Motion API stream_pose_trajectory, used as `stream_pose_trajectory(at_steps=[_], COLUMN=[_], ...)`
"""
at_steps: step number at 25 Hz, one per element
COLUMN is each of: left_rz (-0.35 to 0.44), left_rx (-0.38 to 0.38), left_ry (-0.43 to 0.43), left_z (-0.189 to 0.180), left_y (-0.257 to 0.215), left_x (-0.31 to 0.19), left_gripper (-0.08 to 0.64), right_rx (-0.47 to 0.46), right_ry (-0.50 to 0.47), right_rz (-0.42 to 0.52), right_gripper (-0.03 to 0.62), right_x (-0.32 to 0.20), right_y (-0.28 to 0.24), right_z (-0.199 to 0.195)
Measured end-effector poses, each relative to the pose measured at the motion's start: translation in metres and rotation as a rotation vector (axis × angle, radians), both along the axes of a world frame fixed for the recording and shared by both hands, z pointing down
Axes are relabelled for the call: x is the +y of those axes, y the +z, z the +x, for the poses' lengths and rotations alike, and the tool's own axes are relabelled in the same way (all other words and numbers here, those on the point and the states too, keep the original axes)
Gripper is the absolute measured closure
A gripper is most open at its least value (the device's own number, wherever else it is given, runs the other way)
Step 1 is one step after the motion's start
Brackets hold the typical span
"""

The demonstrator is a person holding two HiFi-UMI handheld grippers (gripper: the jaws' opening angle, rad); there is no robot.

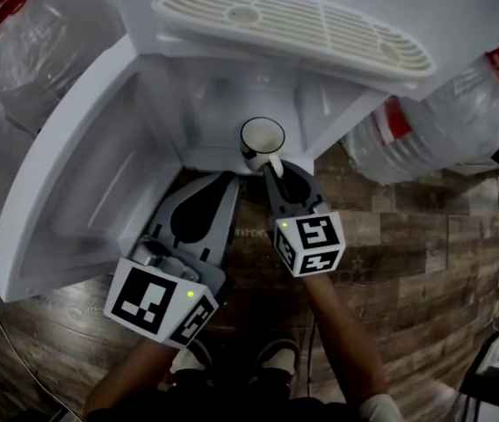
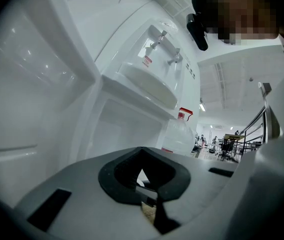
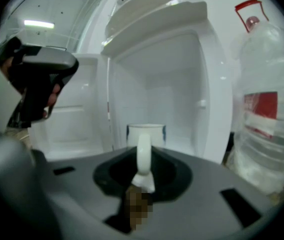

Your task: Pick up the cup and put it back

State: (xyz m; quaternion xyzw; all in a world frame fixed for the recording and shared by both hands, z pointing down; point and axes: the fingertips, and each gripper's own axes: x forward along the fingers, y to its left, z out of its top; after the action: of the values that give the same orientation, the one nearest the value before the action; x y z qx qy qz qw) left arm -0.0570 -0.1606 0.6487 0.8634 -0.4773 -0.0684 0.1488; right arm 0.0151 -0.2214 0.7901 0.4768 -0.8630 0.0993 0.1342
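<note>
Right gripper (image 1: pixel 272 170) clamps the handle of the cup (image 1: pixel 261 137), upright straight ahead of it at the cabinet (image 1: pixel 214 104) mouth; left gripper (image 1: pixel 224 188), closed and empty, hangs alongside

Cup (image 1: pixel 261 139) at the cabinet (image 1: pixel 223 104) mouth — door (image 1: pixel 74 174) open to the left, water jug (image 1: pixel 443 121) to the right.
The cup's handle is between my right tongs (image 1: pixel 273 172), which come from the front; my left tongs (image 1: pixel 225 181) lie just beside, on their left. The drip tray (image 1: pixel 293 25) is above the cabinet.
</note>
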Motion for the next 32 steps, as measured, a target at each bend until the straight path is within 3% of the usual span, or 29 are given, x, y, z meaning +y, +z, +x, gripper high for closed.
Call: stream_pose_trajectory(at_steps=[19, 32], left_rz=[0.003, 0.004], left_rx=[-0.012, -0.049], left_ry=[-0.004, -0.022], left_z=[-0.001, -0.007], left_y=[-0.002, 0.000], left_x=[0.005, 0.000], left_gripper=[0.552, 0.552], right_rx=[-0.095, -0.099], right_ry=[-0.066, -0.064], right_rz=[0.037, 0.102], right_gripper=[0.520, 0.520], right_x=[0.066, 0.088], right_y=[-0.062, -0.101], right_z=[0.005, 0.013])
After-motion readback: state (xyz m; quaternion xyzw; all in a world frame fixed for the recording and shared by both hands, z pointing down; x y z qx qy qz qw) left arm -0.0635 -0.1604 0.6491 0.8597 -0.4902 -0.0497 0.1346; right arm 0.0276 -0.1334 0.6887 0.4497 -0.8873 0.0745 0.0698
